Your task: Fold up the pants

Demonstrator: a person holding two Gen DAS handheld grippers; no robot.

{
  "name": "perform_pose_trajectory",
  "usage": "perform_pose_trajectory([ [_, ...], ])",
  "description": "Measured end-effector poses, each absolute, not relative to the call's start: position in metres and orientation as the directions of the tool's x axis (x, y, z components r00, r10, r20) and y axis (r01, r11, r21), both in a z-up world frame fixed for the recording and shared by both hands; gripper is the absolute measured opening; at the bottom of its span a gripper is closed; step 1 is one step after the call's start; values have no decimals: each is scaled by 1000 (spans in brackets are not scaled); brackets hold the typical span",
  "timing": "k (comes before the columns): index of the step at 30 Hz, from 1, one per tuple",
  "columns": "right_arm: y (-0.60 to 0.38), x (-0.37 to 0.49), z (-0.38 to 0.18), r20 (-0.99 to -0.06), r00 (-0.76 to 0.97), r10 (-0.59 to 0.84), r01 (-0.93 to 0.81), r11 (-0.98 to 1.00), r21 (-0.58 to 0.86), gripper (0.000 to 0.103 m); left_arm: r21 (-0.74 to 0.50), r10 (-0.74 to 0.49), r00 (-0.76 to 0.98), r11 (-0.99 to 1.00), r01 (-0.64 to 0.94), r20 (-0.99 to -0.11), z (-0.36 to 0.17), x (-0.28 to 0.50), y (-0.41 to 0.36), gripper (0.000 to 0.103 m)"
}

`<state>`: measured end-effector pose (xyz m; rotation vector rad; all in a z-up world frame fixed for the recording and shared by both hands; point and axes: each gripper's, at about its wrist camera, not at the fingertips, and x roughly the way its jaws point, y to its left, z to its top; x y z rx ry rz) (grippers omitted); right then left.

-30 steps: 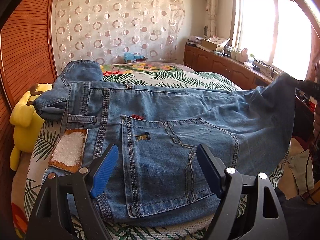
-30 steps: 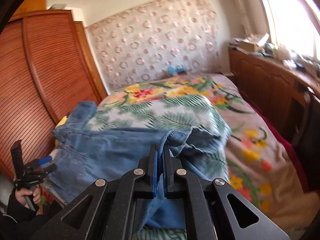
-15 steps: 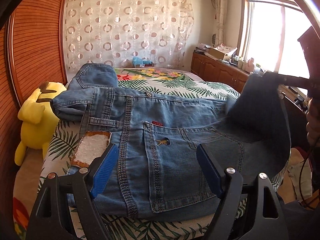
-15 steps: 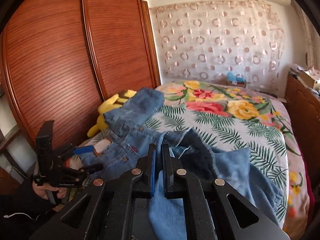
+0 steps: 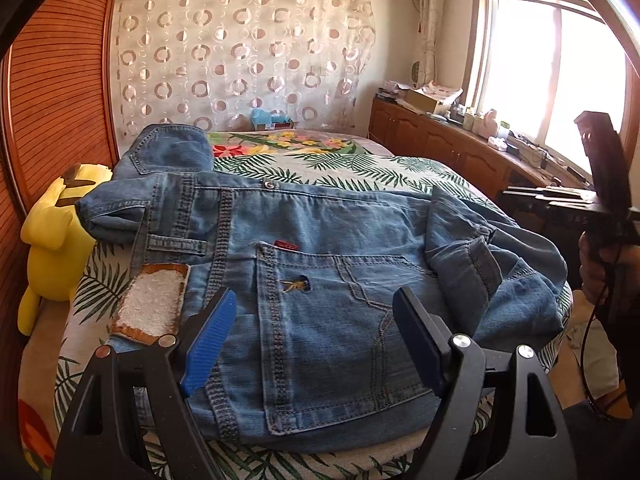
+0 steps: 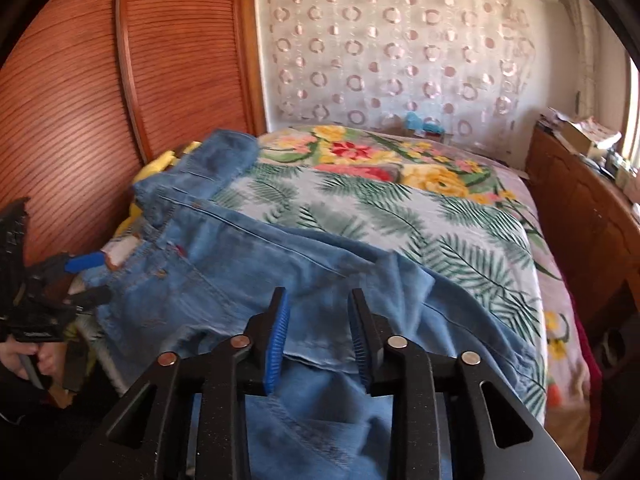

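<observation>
Blue jeans (image 5: 320,280) lie across the floral bedspread (image 5: 320,168), back pocket up. A leg end (image 5: 464,248) rests folded over their right part. My left gripper (image 5: 314,300) hovers open over the back pocket with nothing between its pads. In the right wrist view the jeans (image 6: 240,264) spread out ahead. My right gripper (image 6: 319,296) is just above the folded denim; its jaws are opening and the pads do not press the cloth below them. The left gripper (image 6: 90,279) shows at the left edge, held by a hand. The right gripper (image 5: 510,197) stands at the far right.
A yellow plush toy (image 5: 52,240) sits between the bed and the wooden wardrobe (image 5: 48,80) on the left. A low wooden cabinet (image 5: 440,140) with clutter runs under the window on the right. A leather waistband patch (image 5: 152,304) lies beside my left finger.
The right gripper swung the leg end across over the jeans, then let it go; the denim that hung lifted now lies on the pants. The left gripper stayed open over the pocket.
</observation>
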<state>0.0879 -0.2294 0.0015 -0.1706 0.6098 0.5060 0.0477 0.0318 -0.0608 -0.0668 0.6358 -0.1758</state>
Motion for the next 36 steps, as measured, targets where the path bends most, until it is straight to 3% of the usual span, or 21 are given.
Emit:
perform_pose_trajectory([
  [17, -257, 144, -56, -709, 676, 201, -307, 951, -24, 40, -84, -294, 757, 949, 305, -583, -41, 78, -33, 81],
  [25, -244, 144, -53, -687, 697, 208, -315, 948, -32, 48, -96, -341, 718, 928, 359, -606, -44, 84, -60, 81],
  [28, -236, 143, -55, -693, 688, 215, -344, 938, -51, 60, -85, -346, 706, 922, 377, -618, -47, 86, -71, 81],
  [30, -235, 143, -56, -691, 692, 207, -339, 939, -58, 61, -84, -355, 694, 916, 392, -626, -50, 89, -77, 80],
  [34, -244, 144, -63, -689, 690, 221, -340, 940, -39, 61, -87, -360, 668, 910, 406, -651, -58, 94, -84, 64],
  [36, -241, 143, -64, -687, 695, 212, -337, 940, -51, 61, -81, -355, 657, 909, 408, -665, -64, 97, -87, 46],
])
